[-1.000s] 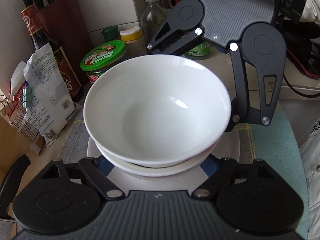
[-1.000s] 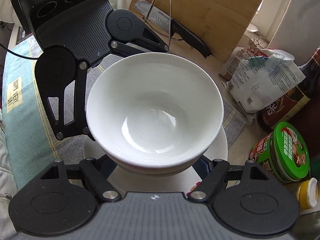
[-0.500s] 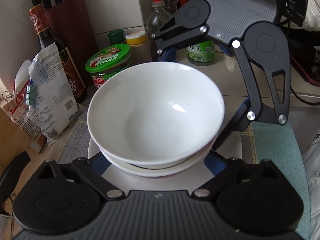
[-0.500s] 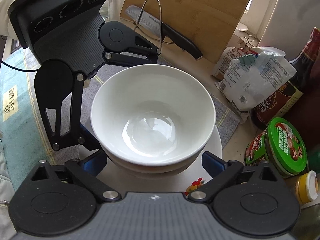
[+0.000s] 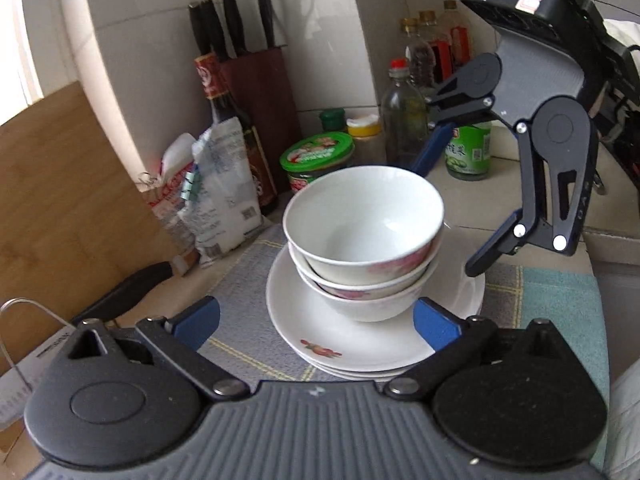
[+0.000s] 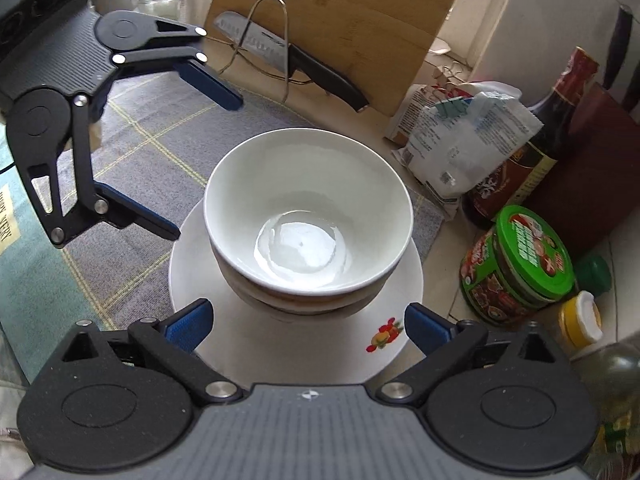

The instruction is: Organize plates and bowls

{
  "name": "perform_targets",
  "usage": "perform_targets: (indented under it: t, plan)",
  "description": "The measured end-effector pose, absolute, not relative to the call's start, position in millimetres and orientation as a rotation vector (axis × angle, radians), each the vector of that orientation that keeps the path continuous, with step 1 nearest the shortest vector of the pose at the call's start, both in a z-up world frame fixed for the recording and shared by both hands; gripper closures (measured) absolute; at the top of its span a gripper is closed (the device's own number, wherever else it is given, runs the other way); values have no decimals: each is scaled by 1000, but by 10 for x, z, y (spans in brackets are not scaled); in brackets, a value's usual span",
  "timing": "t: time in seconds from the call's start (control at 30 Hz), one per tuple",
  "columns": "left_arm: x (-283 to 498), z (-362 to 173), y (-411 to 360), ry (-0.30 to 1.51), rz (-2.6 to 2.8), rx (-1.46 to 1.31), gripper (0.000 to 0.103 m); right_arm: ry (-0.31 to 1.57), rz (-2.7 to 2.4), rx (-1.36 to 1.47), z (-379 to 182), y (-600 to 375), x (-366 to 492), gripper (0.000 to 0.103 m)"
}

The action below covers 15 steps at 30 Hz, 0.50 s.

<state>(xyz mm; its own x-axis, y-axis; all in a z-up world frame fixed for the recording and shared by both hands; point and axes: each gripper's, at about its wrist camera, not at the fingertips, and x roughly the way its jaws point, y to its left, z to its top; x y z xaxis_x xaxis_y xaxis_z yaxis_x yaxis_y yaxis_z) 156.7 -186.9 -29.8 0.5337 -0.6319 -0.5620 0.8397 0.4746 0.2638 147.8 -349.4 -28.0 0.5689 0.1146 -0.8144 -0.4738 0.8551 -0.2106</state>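
Observation:
Nested white bowls (image 5: 362, 236) with pink flower prints stand on a stack of white plates (image 5: 320, 340) on a grey-blue mat. They also show in the right wrist view, the bowls (image 6: 308, 224) sitting on the plates (image 6: 264, 344). My left gripper (image 5: 316, 322) is open and empty, pulled back from the stack. My right gripper (image 6: 306, 322) is open and empty, its blue pads apart on either side of the plates' near edge. Each gripper appears in the other's view, the right gripper (image 5: 448, 208) beyond the bowls and the left gripper (image 6: 208, 168) at the upper left.
A green-lidded jar (image 6: 520, 264), soy sauce bottle (image 5: 232, 132), clipped bags (image 5: 212, 192), knife block (image 5: 260, 92) and bottles (image 5: 404, 116) crowd the wall side. A cutting board (image 6: 340, 20) and a knife (image 6: 288, 60) in a wire rack stand behind the mat (image 6: 132, 152).
Both grippers opened and drew back and up from the bowls, which stay nested on the plates.

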Motion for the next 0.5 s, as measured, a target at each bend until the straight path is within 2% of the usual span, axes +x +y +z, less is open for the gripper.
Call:
perform_targets:
  t: [0.2, 0.37, 0.5]
  plan:
    - [1244, -209, -1561, 413, -858, 400, 1, 921, 119, -316, -104, -3241, 1150, 0]
    - [974, -78, -1410, 524, -671, 263, 1, 960, -175, -108, -133, -3089, 886, 0]
    - [745, 71, -1264, 544, -605, 200, 1, 946, -293, 47, -114, -2993, 560, 0]
